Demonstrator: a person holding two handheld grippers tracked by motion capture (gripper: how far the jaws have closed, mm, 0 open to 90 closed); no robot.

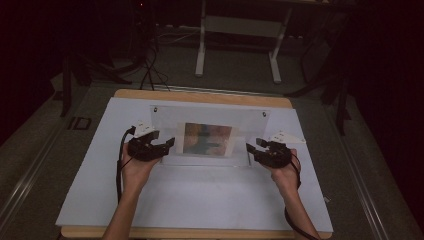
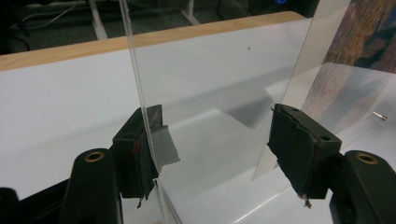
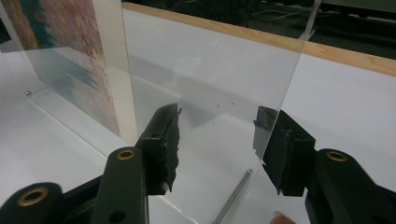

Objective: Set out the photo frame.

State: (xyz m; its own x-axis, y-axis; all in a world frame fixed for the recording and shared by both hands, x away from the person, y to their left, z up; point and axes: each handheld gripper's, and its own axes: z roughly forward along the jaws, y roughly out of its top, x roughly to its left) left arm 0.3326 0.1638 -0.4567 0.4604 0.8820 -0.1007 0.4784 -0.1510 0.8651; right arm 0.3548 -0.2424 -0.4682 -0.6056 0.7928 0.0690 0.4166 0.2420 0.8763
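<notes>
White table covering (image 1: 200, 200) bears a clear acrylic photo frame (image 1: 210, 137). Left gripper (image 1: 159, 146) at nine o'clock and right gripper (image 1: 254, 150) at three o'clock stand wide, straddling its edges. Best close both evenly.

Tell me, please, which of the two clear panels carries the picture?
The panel at the left of the right gripper view carries the picture. The bare panel has nothing on it and sits between the right gripper's open jaws.
</notes>
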